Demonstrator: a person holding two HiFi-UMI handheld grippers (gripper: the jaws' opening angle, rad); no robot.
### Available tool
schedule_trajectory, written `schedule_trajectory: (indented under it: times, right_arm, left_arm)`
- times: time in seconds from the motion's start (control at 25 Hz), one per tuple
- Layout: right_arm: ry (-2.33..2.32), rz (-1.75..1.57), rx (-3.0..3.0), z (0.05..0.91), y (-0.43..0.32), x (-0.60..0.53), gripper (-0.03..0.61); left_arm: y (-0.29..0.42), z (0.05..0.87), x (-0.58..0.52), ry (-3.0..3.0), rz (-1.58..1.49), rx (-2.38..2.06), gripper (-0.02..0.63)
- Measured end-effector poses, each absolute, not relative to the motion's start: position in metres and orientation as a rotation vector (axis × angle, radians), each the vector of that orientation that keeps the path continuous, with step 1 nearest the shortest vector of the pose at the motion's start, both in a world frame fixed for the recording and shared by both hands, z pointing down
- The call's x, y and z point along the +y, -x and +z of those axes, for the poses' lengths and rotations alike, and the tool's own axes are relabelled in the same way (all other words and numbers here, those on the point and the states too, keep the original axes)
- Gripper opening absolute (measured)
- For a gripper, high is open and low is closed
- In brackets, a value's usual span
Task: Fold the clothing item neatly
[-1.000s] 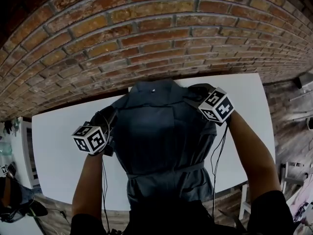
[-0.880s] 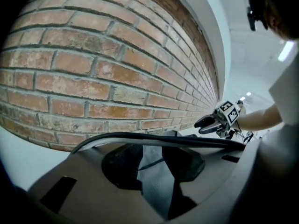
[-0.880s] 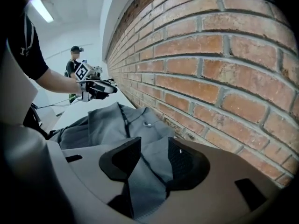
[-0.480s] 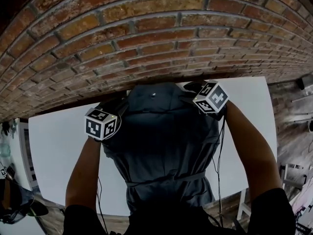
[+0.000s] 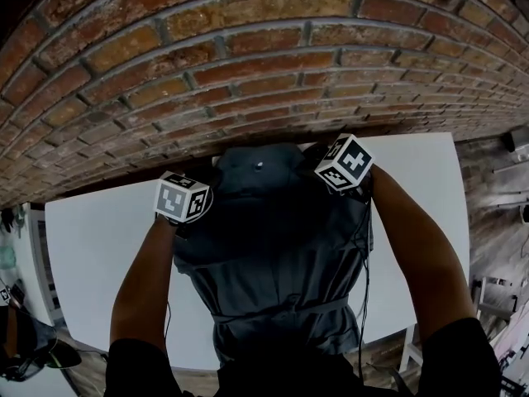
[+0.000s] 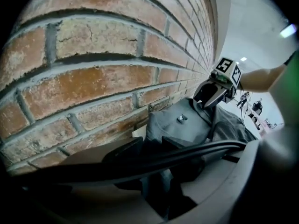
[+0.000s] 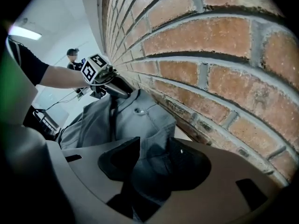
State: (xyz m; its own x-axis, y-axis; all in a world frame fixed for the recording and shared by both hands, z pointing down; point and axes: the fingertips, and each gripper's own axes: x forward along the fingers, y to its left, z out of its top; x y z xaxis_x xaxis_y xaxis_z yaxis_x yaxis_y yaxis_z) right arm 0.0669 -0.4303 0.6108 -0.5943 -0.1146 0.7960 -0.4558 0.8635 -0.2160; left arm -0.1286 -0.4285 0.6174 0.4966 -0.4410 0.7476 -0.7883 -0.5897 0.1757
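Item: grey garment (image 5: 277, 246) – matte woven cloth, soft and lightly creased, lying spread on a white table (image 5: 91, 246). The table top is smooth and flat. The collar end is resting just beside a brick wall (image 5: 248, 56) of rough red-brown bricks with recessed grey joints. The lower end is reaching toward the table's near edge.

Fittings: a small, round, pale metallic snap (image 5: 259, 165) is showing at the middle of the collar. A narrow band of the same cloth (image 5: 281, 308) is running across the waist.

Left gripper (image 6: 150, 150): it is sitting at the person's left corner of the collar end, its dark jaws part-way closed and pinching a bunched fold of the grey cloth. A black cable (image 6: 187, 153) is crossing in front of them.

Right gripper (image 7: 154, 157): it is sitting at the opposite corner, near the wall. Its jaws are opening – standing wide, with a rumpled fold of the cloth lying between them.
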Motion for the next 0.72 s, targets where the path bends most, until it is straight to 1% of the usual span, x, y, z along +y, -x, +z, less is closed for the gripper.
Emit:
schedule_trajectory:
  times: [0.4,0.6,0.72]
  right_arm:
    - [-0.460,0.445,-2.195,0.609,-0.073,-0.443,0.179]
    - [-0.434,0.526,-2.160,0.618,-0.078,-0.439,0.184]
    - [-0.439,0.495,-2.135,0.623,-0.079,-0.440,0.181]
  left_arm:
    - [0.127,0.624,-0.431,-2.237,0.917,-1.013,0.126]
    - [0.129,0.625,-0.433,-2.223,0.897,-1.008,0.126]
    - [0.129,0.626,-0.435,-2.217,0.888,-1.009,0.126]
